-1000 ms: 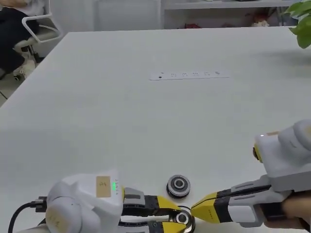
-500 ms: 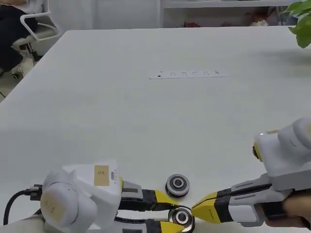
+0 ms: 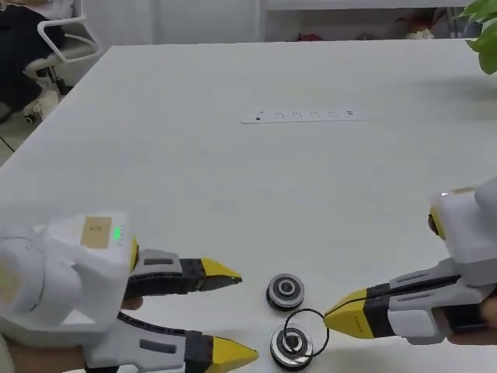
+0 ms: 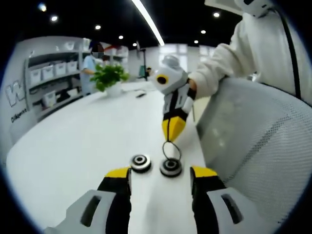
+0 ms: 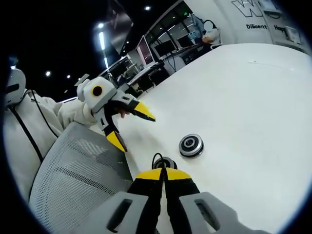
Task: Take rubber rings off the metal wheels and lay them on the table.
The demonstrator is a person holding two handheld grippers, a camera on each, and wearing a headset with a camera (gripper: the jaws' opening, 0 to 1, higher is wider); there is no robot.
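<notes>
Head view, looking down on a white desk (image 3: 233, 179). Two small metal wheels sit close together near its front edge, just apart from each other. The far wheel (image 3: 286, 290) is a silver disc with a round hub and a dark band around its rim. The near wheel (image 3: 291, 343) lies flat just in front of it, with a bright silver hub. A thin black rubber ring (image 3: 307, 311) forms an open loop, wider than the wheel, above and around the near wheel. The right tool (image 3: 332, 318) reaches in from the right; its yellow tips are pressed together, pinching the ring's right side. In the left gripper view the loop rises from the near wheel's top up to those pinched tips, and its lower edge seems to meet the wheel. The left tool (image 3: 233, 312) comes in from the lower left with its yellow tips spread wide, holding nothing, just left of the two wheels and apart from them. Farther back on the desk lies a flat white power strip (image 3: 303, 116). Green leaves of a plant (image 3: 485, 39) show at the top right corner
</notes>
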